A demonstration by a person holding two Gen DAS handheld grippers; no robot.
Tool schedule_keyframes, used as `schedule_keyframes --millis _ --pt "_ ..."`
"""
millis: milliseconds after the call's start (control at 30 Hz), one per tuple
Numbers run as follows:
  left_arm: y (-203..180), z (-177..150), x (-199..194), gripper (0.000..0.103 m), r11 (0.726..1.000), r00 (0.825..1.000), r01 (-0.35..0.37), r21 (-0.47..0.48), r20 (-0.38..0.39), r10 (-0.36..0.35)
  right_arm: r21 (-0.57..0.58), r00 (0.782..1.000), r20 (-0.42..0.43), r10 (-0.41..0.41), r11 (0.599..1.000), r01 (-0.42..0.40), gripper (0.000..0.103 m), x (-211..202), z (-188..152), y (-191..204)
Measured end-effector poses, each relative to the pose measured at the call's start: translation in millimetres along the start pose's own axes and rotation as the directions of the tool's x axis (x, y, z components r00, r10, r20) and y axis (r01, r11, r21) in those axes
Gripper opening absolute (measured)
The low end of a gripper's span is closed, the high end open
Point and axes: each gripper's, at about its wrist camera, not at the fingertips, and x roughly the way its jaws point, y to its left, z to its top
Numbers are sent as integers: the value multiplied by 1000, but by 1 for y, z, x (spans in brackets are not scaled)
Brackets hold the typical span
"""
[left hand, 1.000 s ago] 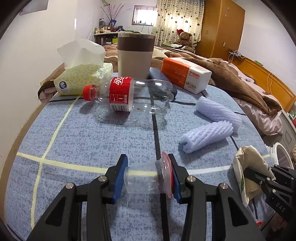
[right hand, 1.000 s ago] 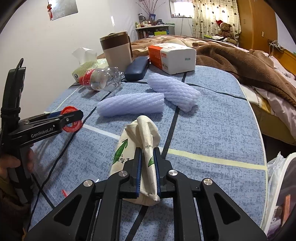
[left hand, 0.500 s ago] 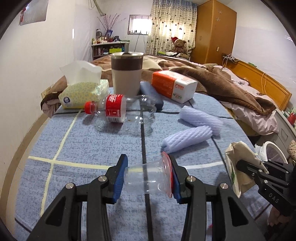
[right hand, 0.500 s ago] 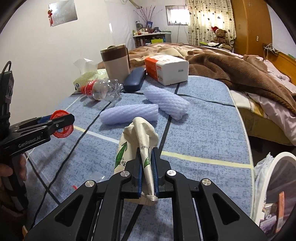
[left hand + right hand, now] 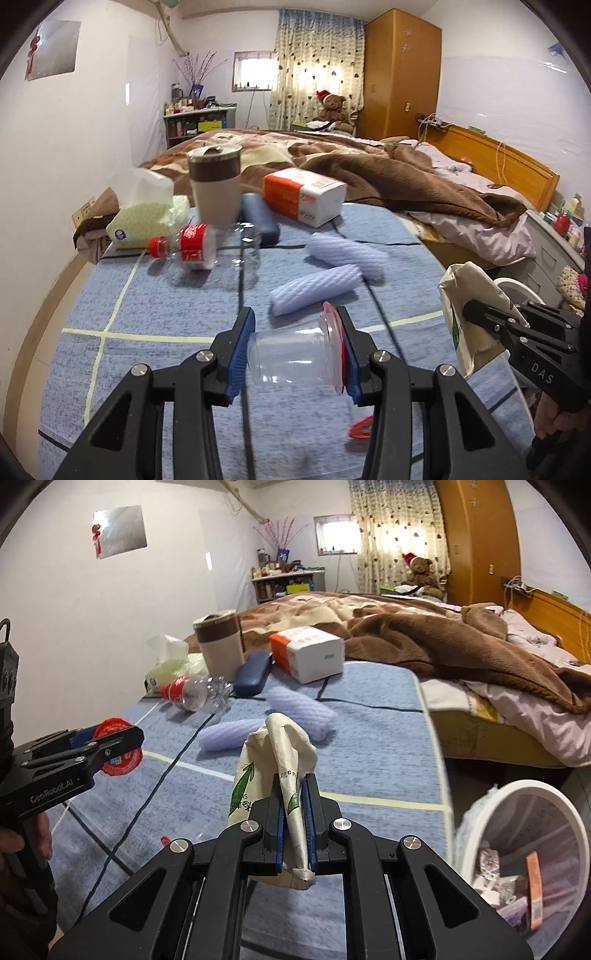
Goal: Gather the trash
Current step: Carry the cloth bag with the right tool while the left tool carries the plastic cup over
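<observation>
- The left wrist view looks forward and downward along the left claw (image 5: 293, 350), close above the near edge of the blue mat (image 5: 155, 306) on the bed, facing the far window.
- The right wrist view looks along the right claw (image 5: 295, 819) from nearer the mat's right edge, beside the white bin (image 5: 517, 856).
- Both views share the mat's far edge with the brown cup (image 5: 215, 184) (image 5: 221, 642); each shows the other claw.

A blue checked mat (image 5: 155, 314) carries a plastic bottle (image 5: 199, 247), two foam sleeves (image 5: 314, 291), tissue packs (image 5: 306, 195).
</observation>
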Motion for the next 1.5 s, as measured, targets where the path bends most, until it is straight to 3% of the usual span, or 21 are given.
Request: schedule_keyframes --millis 700,1200,1500 --pt "-115 16 -25 45 979 986 139 146 69 -150 111 983 100 -152 984 141 9 -70 -13 -76" --pt "-211 16 -16 45 930 958 264 255 40 -283 197 957 93 -277 947 255 9 -100 -29 -132" --pt "-260 4 1 45 895 937 341 287 -25 -348 231 946 36 -322 924 306 9 -104 -42 -169"
